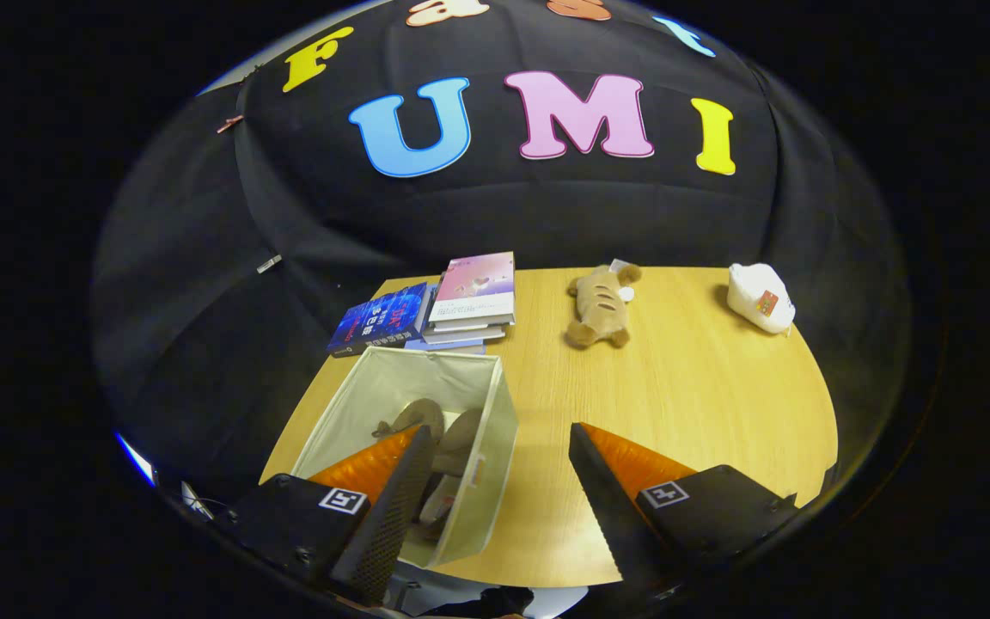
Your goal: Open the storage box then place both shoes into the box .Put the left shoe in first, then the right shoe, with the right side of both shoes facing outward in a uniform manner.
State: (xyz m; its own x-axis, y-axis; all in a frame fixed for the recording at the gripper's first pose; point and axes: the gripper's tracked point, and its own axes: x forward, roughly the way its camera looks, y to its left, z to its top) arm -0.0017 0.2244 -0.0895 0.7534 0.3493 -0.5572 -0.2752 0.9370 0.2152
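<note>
Shoes [436, 430] lie inside the open storage box [486, 447], two of them, grey-brown, side by side on its floor. Their long axes run roughly away from the gripper toward the books, though which end is toe and which heel cannot be told, since one finger covers part of them. The box is a pale fabric bin, open at the top, its long axis also running from the near table edge toward the far one.

The gripper [495, 447] hangs above the near part of the table with its fingers spread wide and nothing between them but box wall and bare wood; one finger reaches over the box's opening, the other over the tabletop beside it.

The wooden table [701, 387] is light, with a rounded edge, and black cloth walls close it in. Beyond the box sit three or so stacked books [439, 311], one brown plush toy [602, 305] and, well apart from it, one white plush toy [759, 297].
</note>
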